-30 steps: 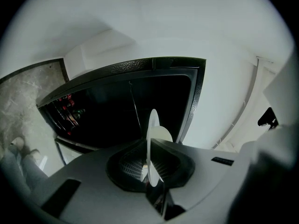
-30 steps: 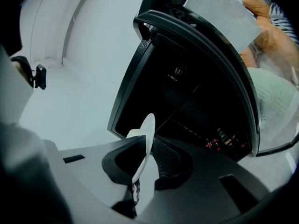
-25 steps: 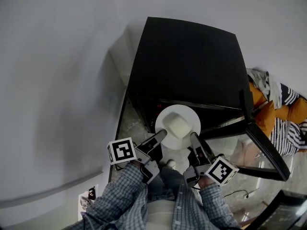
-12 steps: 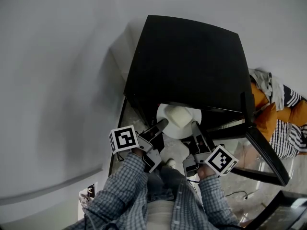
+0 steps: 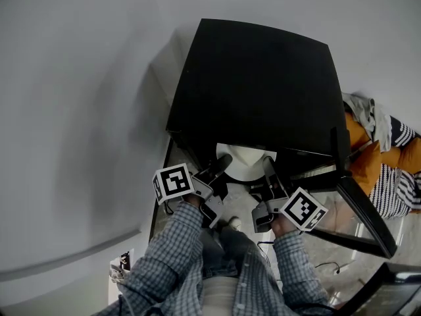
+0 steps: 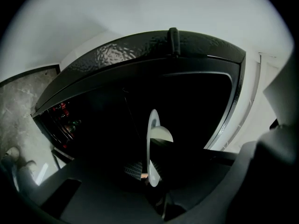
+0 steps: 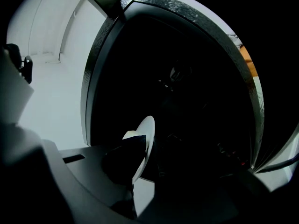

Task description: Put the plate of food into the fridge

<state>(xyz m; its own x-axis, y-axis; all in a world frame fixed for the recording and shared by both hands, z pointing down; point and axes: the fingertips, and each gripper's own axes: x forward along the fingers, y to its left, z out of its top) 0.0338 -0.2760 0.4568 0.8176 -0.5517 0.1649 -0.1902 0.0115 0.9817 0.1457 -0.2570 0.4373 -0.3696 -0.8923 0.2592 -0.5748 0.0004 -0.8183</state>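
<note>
White plate (image 5: 245, 164) of food, pinched from both sides: left tool (image 5: 222, 166) clamped on the left rim, right tool (image 5: 268, 170) clamped on the right rim. In each gripper view, jaws pressed onto the thin edge with the plate seen edge-on between them.

Position: at the mouth of the black fridge (image 5: 256, 78). Far half hidden beneath the fridge's top in the head view, near half outside, above the marbled floor (image 6: 23, 97). Door (image 5: 365, 209) swung wide to the right.

Probable hazards, with causes:
- Slide of the pale food block (image 6: 162, 134) toward a rim, upon any tilt from unequal height of the two tools.
- Slip of the smooth rim out of either pinch, given so narrow a purchase. Likely result: a drop onto the hard floor.
- Knock of the far rim against a shelf edge or stored goods, with shelf level impossible to judge in so dark an interior.
- Graze of the right tool's marker cube (image 5: 304, 209) against the nearby door frame.

Containers and contents:
- Plate: one pale, rounded block, roughly central.
- Fridge: compartment almost black in both gripper views. Small red and green items (image 6: 63, 113) at one edge, too dim to name; nothing further discernible.
</note>
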